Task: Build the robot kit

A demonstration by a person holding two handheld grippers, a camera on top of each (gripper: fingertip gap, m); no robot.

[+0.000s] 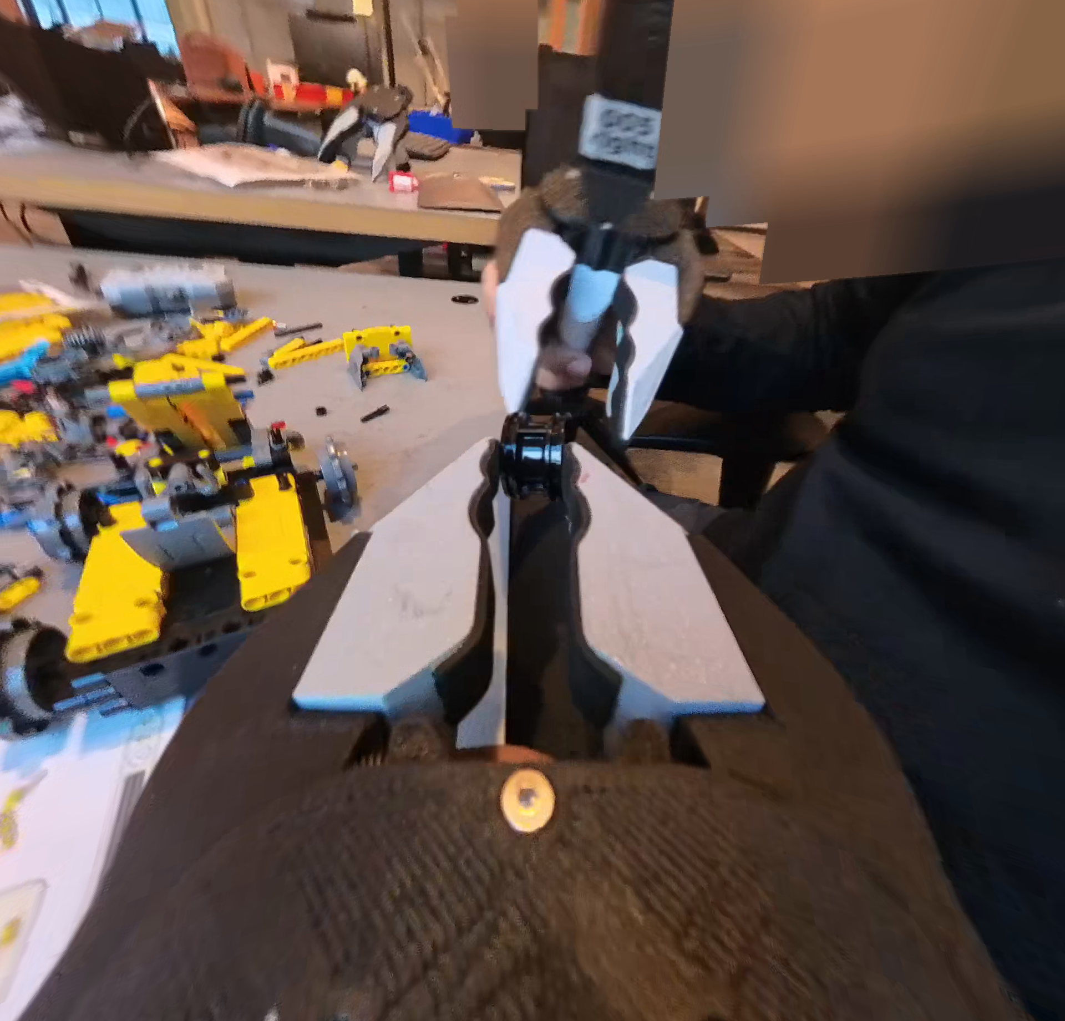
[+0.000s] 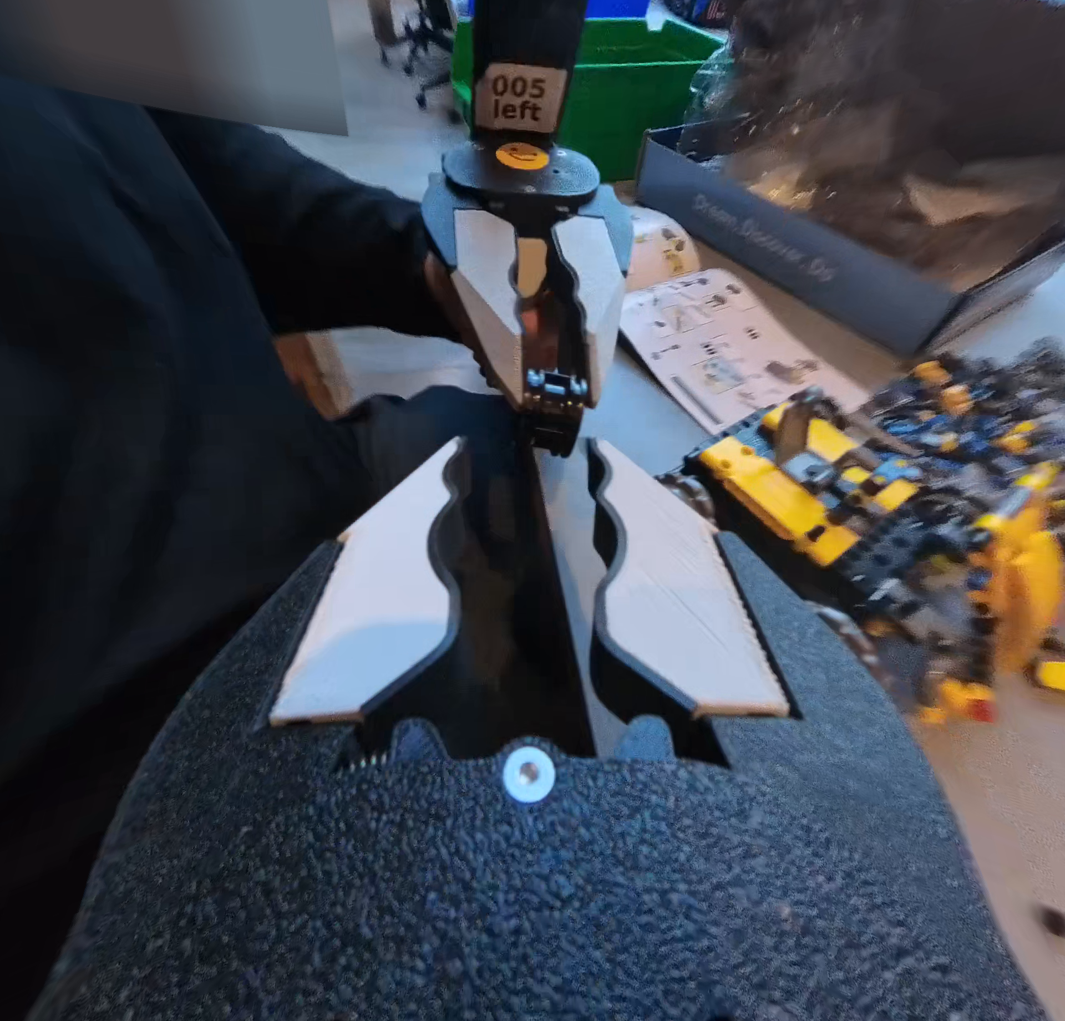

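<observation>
My left gripper [image 1: 530, 457] is shut on a small black wheel-like brick part [image 1: 530, 466], held in the air over the table's near edge. My right gripper [image 1: 570, 417] faces it from just beyond. In the right wrist view my right gripper [image 2: 527, 443] is open, its fingertips [image 2: 461, 446] on either side of the black part [image 2: 550, 434], with gaps left. The left gripper [image 2: 556, 388] shows there tip to tip with mine. Whether the right fingers touch the part I cannot tell.
A half-built yellow and black brick vehicle [image 1: 190, 532] stands on the grey table among loose parts [image 1: 323, 348]; it also shows in the right wrist view [image 2: 807, 492]. An instruction booklet [image 2: 720, 342], a dark cardboard box [image 2: 807, 261] and a green bin [image 2: 634, 89] lie beyond. A person's black sleeve [image 2: 230, 244] is close. My left and right fingertips are right by each other.
</observation>
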